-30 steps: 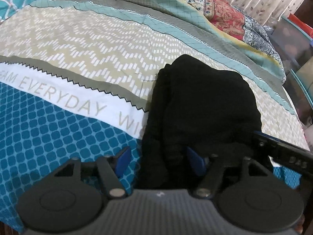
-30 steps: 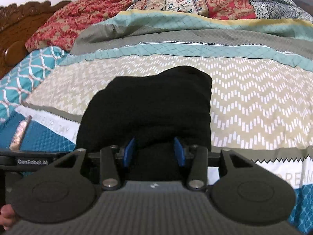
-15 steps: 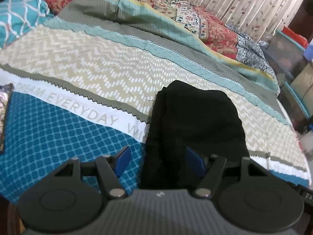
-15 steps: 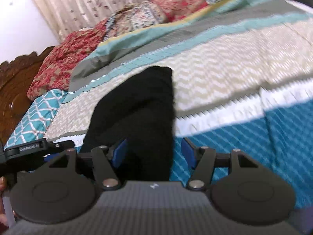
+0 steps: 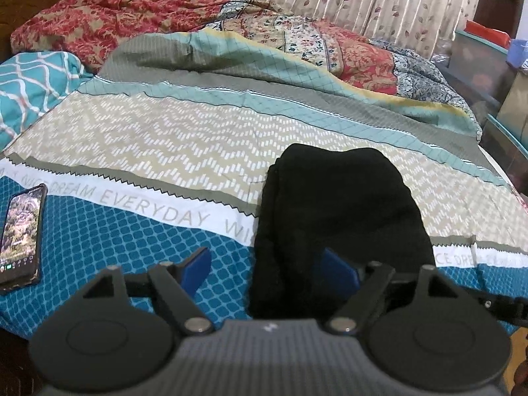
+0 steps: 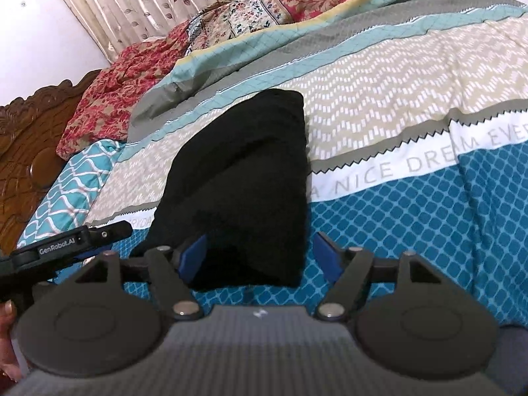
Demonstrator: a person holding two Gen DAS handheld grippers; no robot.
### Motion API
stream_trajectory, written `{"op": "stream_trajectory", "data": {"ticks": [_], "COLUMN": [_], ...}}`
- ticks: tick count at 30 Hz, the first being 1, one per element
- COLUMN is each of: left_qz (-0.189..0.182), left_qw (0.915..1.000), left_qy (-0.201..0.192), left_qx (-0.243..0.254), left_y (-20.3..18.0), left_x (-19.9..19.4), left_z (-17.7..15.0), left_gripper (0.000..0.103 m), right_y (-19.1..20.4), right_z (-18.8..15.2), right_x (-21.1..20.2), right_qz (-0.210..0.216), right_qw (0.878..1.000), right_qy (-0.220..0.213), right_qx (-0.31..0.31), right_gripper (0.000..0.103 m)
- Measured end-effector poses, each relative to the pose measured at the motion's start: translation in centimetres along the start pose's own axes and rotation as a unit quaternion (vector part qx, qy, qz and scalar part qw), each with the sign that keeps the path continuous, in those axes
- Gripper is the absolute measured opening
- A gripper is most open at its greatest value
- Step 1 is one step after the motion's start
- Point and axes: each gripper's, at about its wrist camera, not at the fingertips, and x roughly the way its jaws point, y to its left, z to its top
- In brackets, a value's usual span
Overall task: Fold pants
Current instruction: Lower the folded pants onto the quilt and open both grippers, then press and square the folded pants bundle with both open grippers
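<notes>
The black pants (image 5: 336,211) lie folded in a compact bundle on the patterned bedspread (image 5: 165,138). My left gripper (image 5: 269,269) is open just short of the bundle's near left edge, its right pad over the cloth. In the right wrist view the pants (image 6: 244,178) lie ahead, and my right gripper (image 6: 260,255) is open at the bundle's near end, holding nothing. The left gripper's body (image 6: 62,244) shows at the left of that view.
A phone (image 5: 19,234) lies on the blue part of the bedspread at the left. Crumpled quilts (image 5: 264,33) and a teal pillow (image 5: 29,85) lie toward the back. A wooden headboard (image 6: 26,145) stands at the left, furniture (image 5: 488,66) at the right.
My right gripper has opened and let go of the pants, then swung off to the right. My left gripper has drawn back and lifted, bringing the phone into view.
</notes>
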Motion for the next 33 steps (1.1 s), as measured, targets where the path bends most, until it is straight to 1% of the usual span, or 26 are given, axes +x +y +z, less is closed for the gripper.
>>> {"op": "stream_trajectory", "data": {"ticks": [1,2,3,5,9,11,13,15,17,19,21,24,26,29,31,33], "left_qz": [0.000,0.002,0.004,0.000,-0.012,-0.009,0.004,0.000,-0.004,0.002,0.013,0.038,0.046,0.033,0.023,0.024], "left_qw": [1.0000,1.0000,1.0000,0.9998,0.9995,0.9993,0.9993,0.9993,0.9994,0.9992,0.9987,0.9965,0.9947,0.9942,0.9948,0.9954], "left_qy": [-0.001,-0.003,-0.008,-0.015,-0.027,-0.034,-0.033,-0.032,-0.030,-0.033,-0.041,-0.054,-0.059,-0.047,-0.033,-0.022], "left_qx": [0.001,0.002,0.003,0.009,0.012,0.012,0.017,0.020,0.019,0.022,0.028,0.051,0.070,0.091,0.093,0.091], "left_y": [-0.1,-0.2,-0.2,-0.3,-0.5,-0.9,-1.3,-1.4,-1.4,-1.5,-1.6,-2.1,-2.4,-2.6,-2.5,-2.4], "left_x": [-0.1,-0.3,-0.4,-0.7,-1.2,-1.4,-1.4,-1.4,-1.4,-1.6,-1.8,-2.2,-2.4,-2.5,-2.4,-2.2], "left_z": [-0.1,-0.1,-0.2,-0.2,-0.1,-0.1,-0.1,-0.2,-0.2,-0.3,-0.3,-0.4,-0.6,-0.5,-0.4,-0.2], "left_gripper": [0.084,0.093,0.099,0.103,0.103,0.103,0.103,0.103,0.103,0.103,0.103,0.103,0.103,0.103,0.103,0.103], "right_y": [0.0,0.1,0.1,0.2,0.6,0.5,0.5,0.6,0.4,0.3,0.2,-0.1,-0.1,0.1,0.2,0.4], "right_z": [0.0,-0.1,-0.1,-0.1,0.1,0.2,0.2,0.2,0.2,0.2,0.3,0.4,0.5,0.6,0.7,0.7], "right_x": [0.0,-0.1,-0.1,-0.3,-0.3,-0.3,-0.3,-0.3,-0.5,-0.6,-0.7,-0.9,-1.0,-1.1,-1.1,-1.3], "right_qz": [0.001,0.002,0.005,0.012,-0.019,-0.032,-0.047,-0.057,-0.054,-0.045,-0.044,-0.039,-0.047,-0.053,-0.055,-0.060], "right_qw": [1.000,1.000,1.000,1.000,1.000,0.999,0.999,0.998,0.998,0.999,0.998,0.998,0.998,0.998,0.998,0.997], "right_qy": [0.000,0.000,-0.001,-0.008,-0.008,-0.009,-0.013,-0.016,-0.017,-0.017,-0.015,-0.017,-0.021,-0.021,-0.021,-0.029], "right_qx": [0.000,0.000,0.001,0.005,0.004,0.010,0.015,0.016,0.018,0.022,0.031,0.050,0.048,0.036,0.034,0.026], "right_gripper": [0.077,0.081,0.086,0.087,0.088,0.088,0.088,0.088,0.088,0.088,0.088,0.088,0.088,0.088,0.088,0.088]}}
